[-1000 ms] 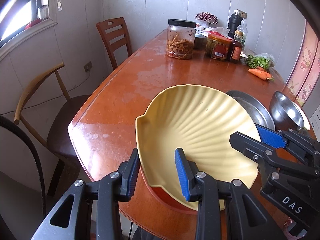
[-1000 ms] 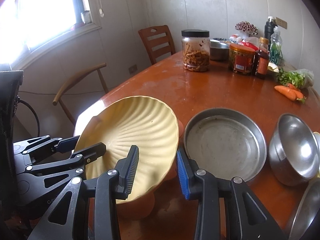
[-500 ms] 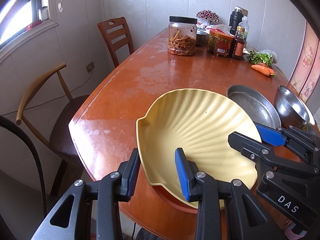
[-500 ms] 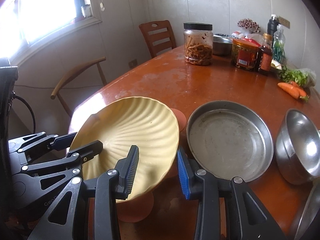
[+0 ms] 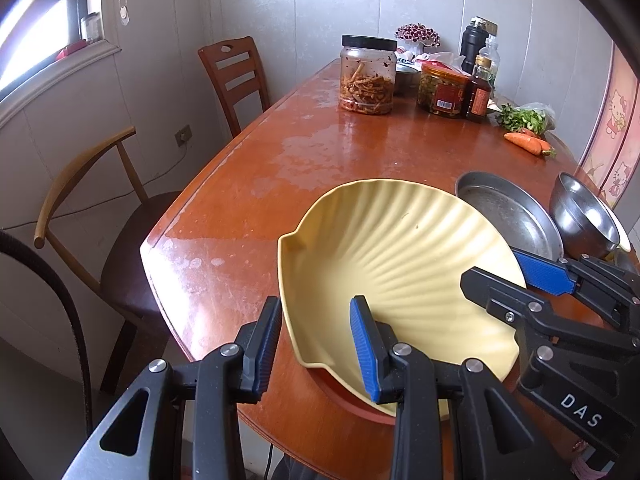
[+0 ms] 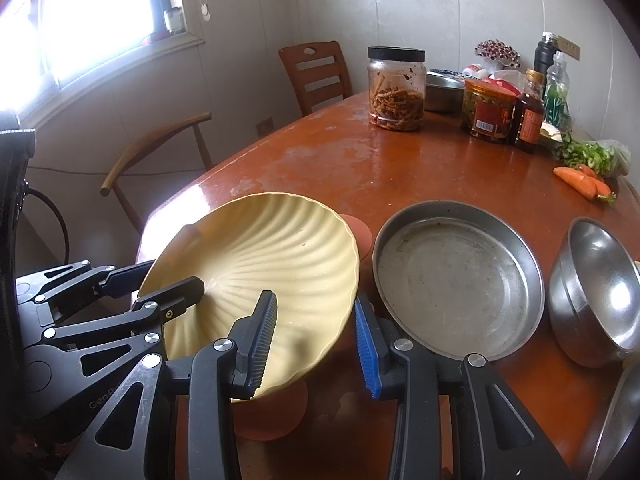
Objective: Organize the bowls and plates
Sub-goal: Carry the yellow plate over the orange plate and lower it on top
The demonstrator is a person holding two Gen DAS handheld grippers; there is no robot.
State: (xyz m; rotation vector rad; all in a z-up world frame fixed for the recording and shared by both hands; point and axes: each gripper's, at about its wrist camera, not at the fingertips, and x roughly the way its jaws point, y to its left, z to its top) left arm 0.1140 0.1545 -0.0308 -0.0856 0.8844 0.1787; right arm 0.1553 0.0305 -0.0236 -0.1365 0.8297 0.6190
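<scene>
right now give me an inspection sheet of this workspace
surface: glossy wooden table, worn pale patches
job's things: yellow shell plate tilted over an orange plate; steel pan and steel bowl beside it
clutter: pickle jar, red-label jar, sauce bottle, carrots, greens
grippers: left gripper and right gripper each straddle the yellow plate's rim, jaws open
cables: black cable at left
surroundings: two chairs, window

Pale yellow ribbed shell plate point(image 5: 400, 256), silver pan point(image 6: 458, 278), blue-padded black claws, reddish-brown table point(image 5: 328, 148).
</scene>
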